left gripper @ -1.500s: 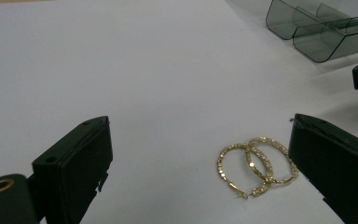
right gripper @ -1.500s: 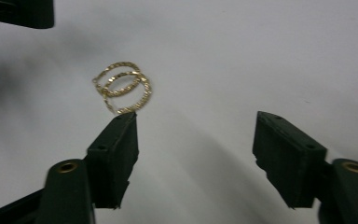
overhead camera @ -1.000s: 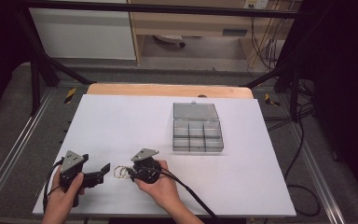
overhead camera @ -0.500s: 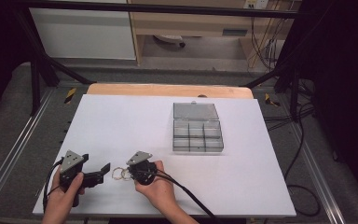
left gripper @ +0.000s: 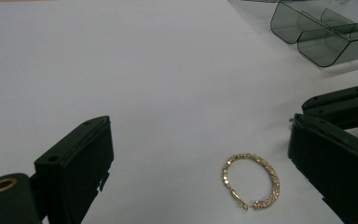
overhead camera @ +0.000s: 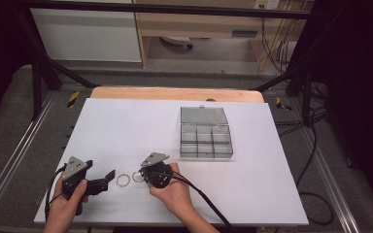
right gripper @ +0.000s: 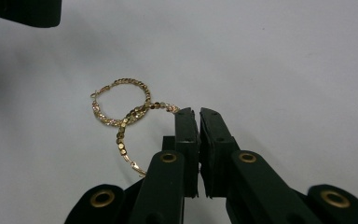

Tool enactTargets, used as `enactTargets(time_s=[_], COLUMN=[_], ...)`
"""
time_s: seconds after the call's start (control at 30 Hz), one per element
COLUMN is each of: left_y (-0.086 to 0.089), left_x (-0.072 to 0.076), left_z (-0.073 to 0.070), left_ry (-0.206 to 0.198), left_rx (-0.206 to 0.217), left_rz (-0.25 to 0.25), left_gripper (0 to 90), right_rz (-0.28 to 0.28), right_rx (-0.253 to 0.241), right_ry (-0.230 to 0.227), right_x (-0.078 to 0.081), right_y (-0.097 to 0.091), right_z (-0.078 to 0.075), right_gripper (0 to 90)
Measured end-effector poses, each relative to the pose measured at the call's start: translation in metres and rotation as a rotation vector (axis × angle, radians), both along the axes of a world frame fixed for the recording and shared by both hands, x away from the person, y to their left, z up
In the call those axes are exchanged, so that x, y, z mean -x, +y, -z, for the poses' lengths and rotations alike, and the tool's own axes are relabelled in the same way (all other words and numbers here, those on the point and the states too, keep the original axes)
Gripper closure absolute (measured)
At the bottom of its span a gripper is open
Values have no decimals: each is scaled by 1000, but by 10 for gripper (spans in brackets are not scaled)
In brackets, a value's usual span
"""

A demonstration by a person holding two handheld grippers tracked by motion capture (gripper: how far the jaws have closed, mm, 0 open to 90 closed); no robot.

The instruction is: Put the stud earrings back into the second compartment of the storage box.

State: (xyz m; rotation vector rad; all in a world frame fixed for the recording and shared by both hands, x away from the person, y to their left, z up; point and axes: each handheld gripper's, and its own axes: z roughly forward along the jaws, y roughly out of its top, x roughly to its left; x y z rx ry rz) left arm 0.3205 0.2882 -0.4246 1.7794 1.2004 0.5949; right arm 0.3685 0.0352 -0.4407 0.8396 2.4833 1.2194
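At the tips of the right tongs (right gripper: 195, 112), one gold beaded hoop earring (right gripper: 123, 140) lies with its rim running in under the black jaws. These are closed tip to tip, and as far as the right gripper view shows they pinch that rim. Just beside it, on the side away from the right tongs, a second gold beaded hoop earring (right gripper: 121, 100) lies flat on the white desk (overhead camera: 126, 126). From the right tongs' camera the two hoops overlap; whether they touch or are hooked together I cannot tell.

The left tongs (overhead camera: 108, 177) stand wide, holding nothing, low over the desk with the second hoop ahead of them between the jaws and clear of both.

Farther off, beyond the right tongs and to their outer side, sits a clear grey plastic compartment box (overhead camera: 206, 143) with its lid folded back.

The risk I see is in the lift. The grip is on a thin rim at the very tips, so the hoop could swing or slip out. If its open clasp catches the neighbour, both would come up and one would drop short of the box.

Count: two hoops, two tongs, one box with six compartments.
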Motion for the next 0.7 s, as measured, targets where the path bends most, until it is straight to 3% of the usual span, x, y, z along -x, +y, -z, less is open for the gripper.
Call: enactTargets(time_s=[0.27, 0.7], left_y=[0, 1], left_x=[0, 0], left_z=[0, 0], left_ry=[2, 2], left_rx=[-5, -4], left_rz=[0, 1], left_gripper=[73, 74], right_rz=[34, 147], right_rx=[-21, -82], right_ry=[-14, -53], right_x=[-11, -42], right_y=[-18, -62], right_z=[-16, -50], right_gripper=[868, 869])
